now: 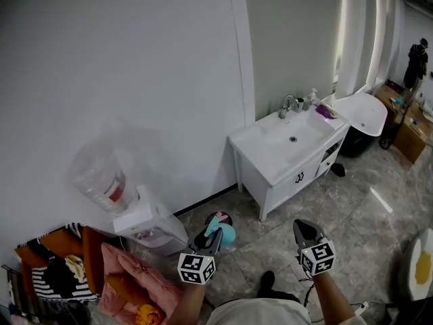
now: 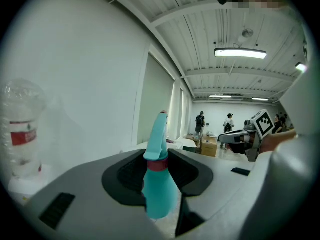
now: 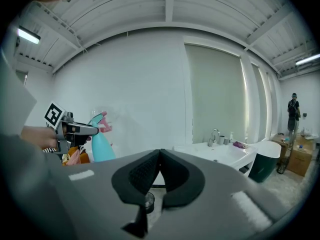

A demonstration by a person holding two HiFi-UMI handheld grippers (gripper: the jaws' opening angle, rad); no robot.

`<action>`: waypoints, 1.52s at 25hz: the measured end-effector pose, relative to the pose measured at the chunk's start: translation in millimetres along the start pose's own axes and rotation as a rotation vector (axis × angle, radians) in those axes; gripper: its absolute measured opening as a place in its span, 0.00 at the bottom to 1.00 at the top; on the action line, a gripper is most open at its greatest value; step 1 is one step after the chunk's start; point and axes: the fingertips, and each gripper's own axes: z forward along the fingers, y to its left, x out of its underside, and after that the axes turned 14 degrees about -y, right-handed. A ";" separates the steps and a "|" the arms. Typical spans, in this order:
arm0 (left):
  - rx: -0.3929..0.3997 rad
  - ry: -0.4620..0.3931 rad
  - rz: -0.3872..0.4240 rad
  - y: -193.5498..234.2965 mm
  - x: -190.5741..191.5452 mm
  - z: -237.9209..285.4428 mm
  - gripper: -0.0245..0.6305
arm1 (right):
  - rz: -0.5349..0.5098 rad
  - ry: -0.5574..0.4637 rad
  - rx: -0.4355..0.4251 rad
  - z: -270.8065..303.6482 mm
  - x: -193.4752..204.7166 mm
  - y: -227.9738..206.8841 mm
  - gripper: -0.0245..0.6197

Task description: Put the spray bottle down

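Note:
The spray bottle [image 2: 159,191] is teal with a dark red collar and a pink trigger. It stands upright between the jaws of my left gripper [image 1: 206,240], which is shut on its neck and shoulder. In the head view the spray bottle [image 1: 224,233] hangs above the tiled floor, a little in front of the water dispenser. My right gripper [image 1: 302,226] is held at the same height further right. Its jaws are shut with nothing between them, the tips touching in the right gripper view [image 3: 160,153]. That view also shows the bottle [image 3: 101,143] in the left gripper at the left.
A white vanity with sink [image 1: 292,156] and tap [image 1: 289,104] stands ahead on the right against the wall. A water dispenser [image 1: 150,225] with its clear jug [image 1: 101,177] is on the left, and piled clothes [image 1: 125,283] lie beside it. People stand far off [image 2: 201,123].

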 end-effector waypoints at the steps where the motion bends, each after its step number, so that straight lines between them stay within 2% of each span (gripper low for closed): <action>1: -0.004 0.001 0.000 -0.5 0.1 11.5 0.24 | 0.000 -0.002 -0.006 8.1 -1.3 -9.3 0.05; 14: -0.050 -0.008 -0.001 -21.7 0.4 153.6 0.24 | 0.016 -0.001 -0.058 90.7 2.4 -141.5 0.05; 24: -0.053 0.012 -0.007 -7.9 11.3 215.6 0.24 | 0.033 0.009 -0.062 134.7 11.8 -183.0 0.05; 32: -0.030 0.020 -0.017 32.3 23.6 268.7 0.24 | 0.021 0.017 -0.052 191.1 22.5 -194.3 0.05; 38: -0.019 0.011 -0.021 91.7 17.4 329.2 0.24 | 0.003 0.028 -0.030 260.2 22.1 -210.4 0.05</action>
